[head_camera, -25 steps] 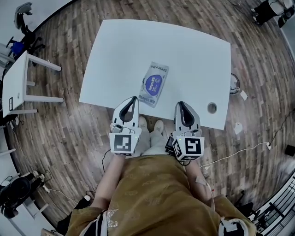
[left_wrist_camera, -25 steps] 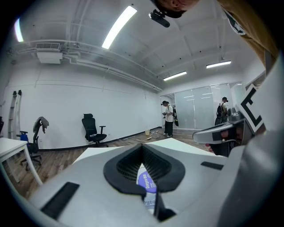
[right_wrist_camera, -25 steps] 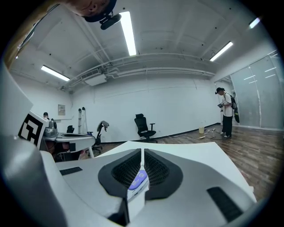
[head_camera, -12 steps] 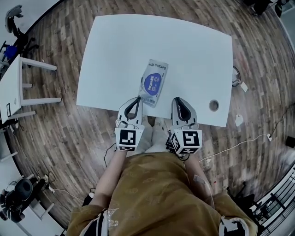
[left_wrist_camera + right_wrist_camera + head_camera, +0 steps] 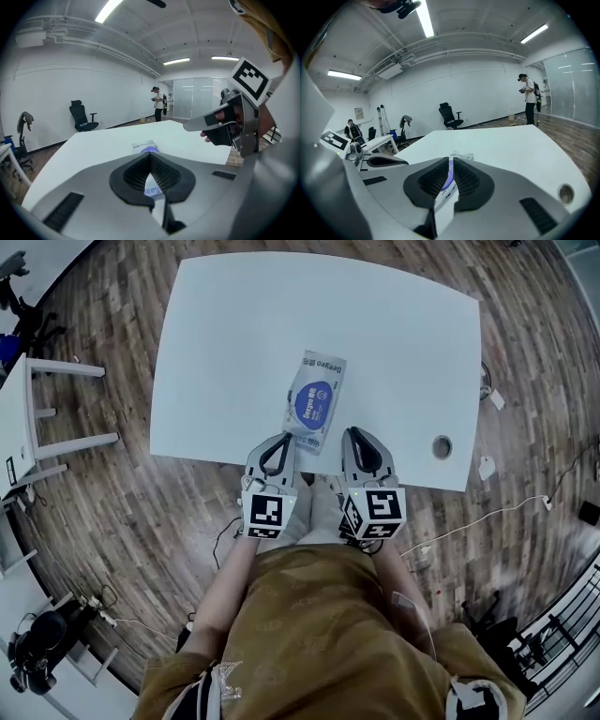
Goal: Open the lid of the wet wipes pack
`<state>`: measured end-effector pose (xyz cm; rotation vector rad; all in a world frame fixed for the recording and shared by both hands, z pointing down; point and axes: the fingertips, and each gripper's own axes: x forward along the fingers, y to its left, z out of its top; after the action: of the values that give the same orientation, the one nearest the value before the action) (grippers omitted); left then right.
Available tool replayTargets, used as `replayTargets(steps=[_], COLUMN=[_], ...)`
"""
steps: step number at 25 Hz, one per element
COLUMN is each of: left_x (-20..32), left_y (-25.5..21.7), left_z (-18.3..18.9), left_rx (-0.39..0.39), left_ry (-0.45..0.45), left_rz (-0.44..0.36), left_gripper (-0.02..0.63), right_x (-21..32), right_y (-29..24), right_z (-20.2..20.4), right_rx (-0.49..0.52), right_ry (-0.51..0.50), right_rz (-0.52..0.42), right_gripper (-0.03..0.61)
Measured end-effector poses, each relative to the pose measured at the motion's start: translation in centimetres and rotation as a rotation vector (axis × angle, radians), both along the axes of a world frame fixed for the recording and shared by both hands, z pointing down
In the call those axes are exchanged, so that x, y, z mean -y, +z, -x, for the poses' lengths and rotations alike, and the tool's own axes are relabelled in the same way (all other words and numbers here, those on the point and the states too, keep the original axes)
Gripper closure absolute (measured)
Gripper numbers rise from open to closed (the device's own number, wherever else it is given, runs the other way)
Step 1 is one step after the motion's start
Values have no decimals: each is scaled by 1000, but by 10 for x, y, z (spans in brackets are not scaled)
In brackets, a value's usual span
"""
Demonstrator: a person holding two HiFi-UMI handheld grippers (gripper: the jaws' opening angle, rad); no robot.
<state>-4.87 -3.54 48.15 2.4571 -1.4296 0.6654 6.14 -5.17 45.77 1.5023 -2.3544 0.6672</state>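
The wet wipes pack (image 5: 314,401) lies flat on the white table (image 5: 216,343), near its front edge; it is silvery with a round blue lid label. In the left gripper view the pack (image 5: 146,148) shows just past the jaw tips, and in the right gripper view the pack (image 5: 461,156) lies ahead too. My left gripper (image 5: 278,441) hovers at the table's front edge, just short of the pack's near left corner, shut with nothing in it. My right gripper (image 5: 353,436) is beside it, off the pack's near right side, also shut and holding nothing.
A round cable hole (image 5: 442,446) sits in the table's front right corner. A small white side table (image 5: 23,418) stands on the wooden floor to the left. Cables (image 5: 487,517) trail on the floor at right. An office chair (image 5: 82,116) and a standing person (image 5: 159,101) are far off.
Both grippers have come down and forward to the table's front edge, closer to the pack. The pack has not moved. Both stay shut.
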Motion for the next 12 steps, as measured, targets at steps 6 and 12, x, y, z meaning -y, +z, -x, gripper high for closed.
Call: replayTargets(steps=[6, 12], left_x=[-1, 0], left_y=[27, 47], left_z=[-8, -11], left_rx=[-1, 2], left_ry=[42, 76], left_rz=[63, 105], left_gripper=[612, 612], right_x=[8, 17], right_y=[26, 47], right_z=[5, 19], right_rx=[0, 36], right_ry=[-10, -31], right_rz=[78, 152], right_gripper=[545, 497])
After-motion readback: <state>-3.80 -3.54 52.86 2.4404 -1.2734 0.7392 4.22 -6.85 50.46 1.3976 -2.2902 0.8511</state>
